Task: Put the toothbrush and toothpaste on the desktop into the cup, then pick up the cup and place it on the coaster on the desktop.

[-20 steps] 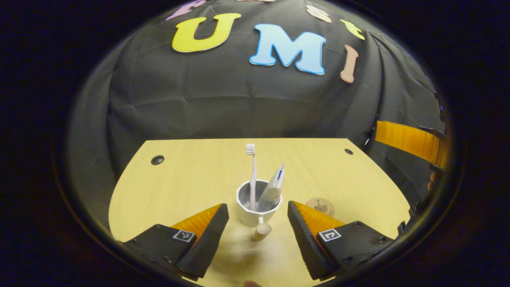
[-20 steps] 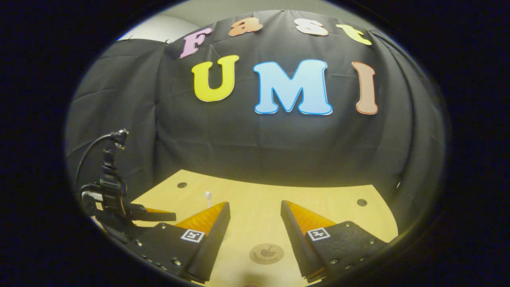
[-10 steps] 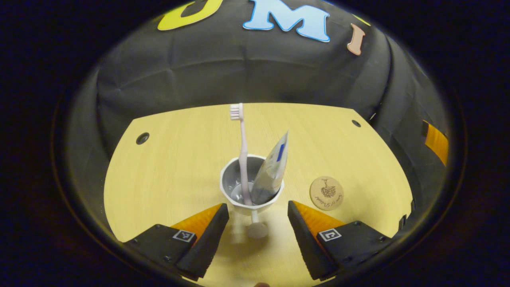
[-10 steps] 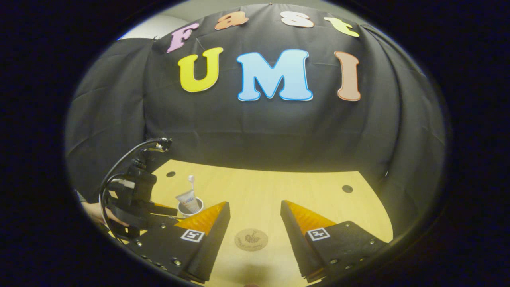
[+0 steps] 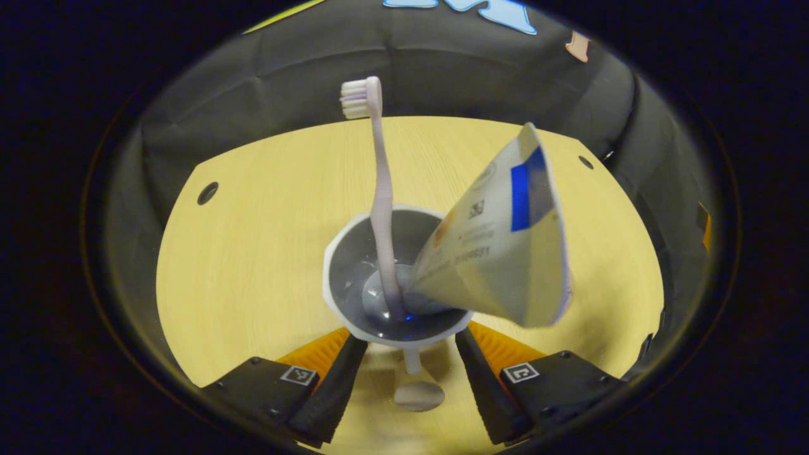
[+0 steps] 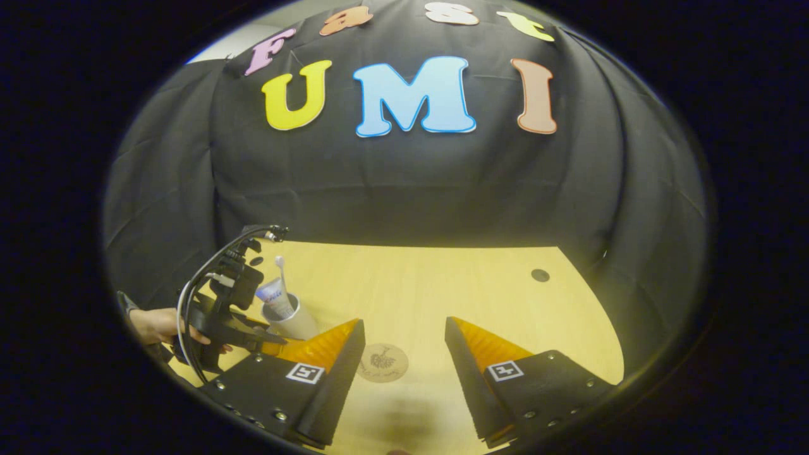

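A white cup (image 5: 351,265) stands on the wooden table (image 5: 253,240) and holds a pale toothbrush (image 5: 382,189), upright with bristles on top, and a toothpaste tube (image 5: 499,253) leaning right. My left gripper (image 5: 411,344) is open, a finger on each side of the cup's lower wall under the rim; the cup's knobbed handle points back between the fingers. In the right gripper view the cup (image 6: 297,322) stands left of the round brown coaster (image 6: 382,362), with the left gripper (image 6: 253,338) at it. My right gripper (image 6: 404,335) hangs open above the coaster, holding nothing.
A hand (image 6: 155,325) holds the left gripper, with cables looping above it. The table has small round holes near its far corners (image 5: 206,193) (image 6: 540,275). The black cloth wall closes off the back of the table.
My left gripper has moved forward and down until the cup sits between its fingers. The right gripper's view has tilted down a little, bringing the coaster and cup closer.
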